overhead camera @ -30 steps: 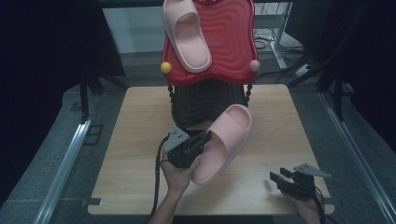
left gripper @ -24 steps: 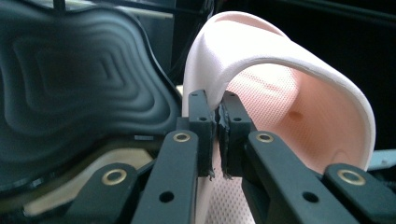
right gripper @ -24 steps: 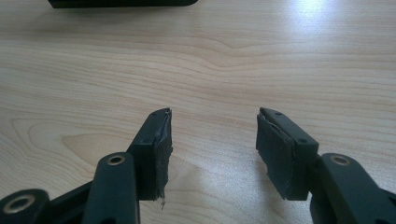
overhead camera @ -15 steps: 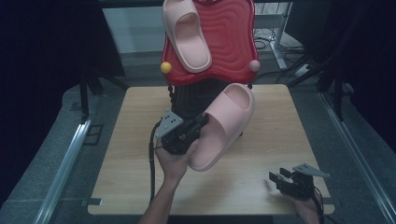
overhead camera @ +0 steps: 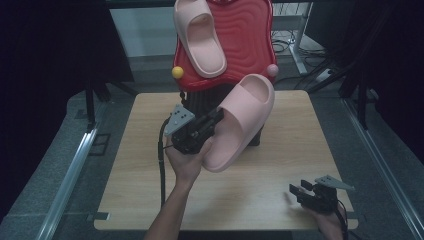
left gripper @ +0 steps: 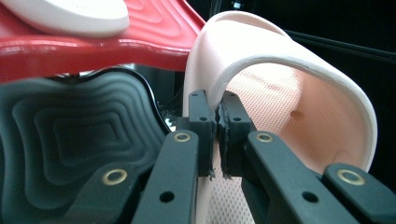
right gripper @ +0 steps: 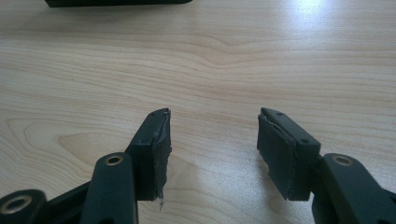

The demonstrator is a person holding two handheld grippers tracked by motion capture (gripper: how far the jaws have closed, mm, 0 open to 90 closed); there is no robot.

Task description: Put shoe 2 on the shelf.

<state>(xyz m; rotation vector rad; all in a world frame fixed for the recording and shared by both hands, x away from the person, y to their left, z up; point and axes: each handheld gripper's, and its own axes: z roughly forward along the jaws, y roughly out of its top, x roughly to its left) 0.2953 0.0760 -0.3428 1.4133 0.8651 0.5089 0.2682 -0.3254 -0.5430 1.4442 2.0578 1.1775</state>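
Left gripper (overhead camera: 216, 120) raised mid-bench, jaws clamped on pink slipper (overhead camera: 242, 120); right gripper (overhead camera: 302, 191) low, near right, jaws apart over wooden bench (overhead camera: 280, 200).

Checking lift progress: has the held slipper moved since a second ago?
Yes. The pink slipper, clamped in the left gripper, has risen and gone farther from the person, toward the red rack.

Setting: a lab or recording studio. Evidence: bare wooden table (overhead camera: 150, 200) on grey floor, black curtains (overhead camera: 55, 40) around it, metal rails (overhead camera: 65, 185) along both sides, loose cables (overhead camera: 287, 45) well beyond the fingers, red display stand (overhead camera: 250, 45) at the table's far edge.
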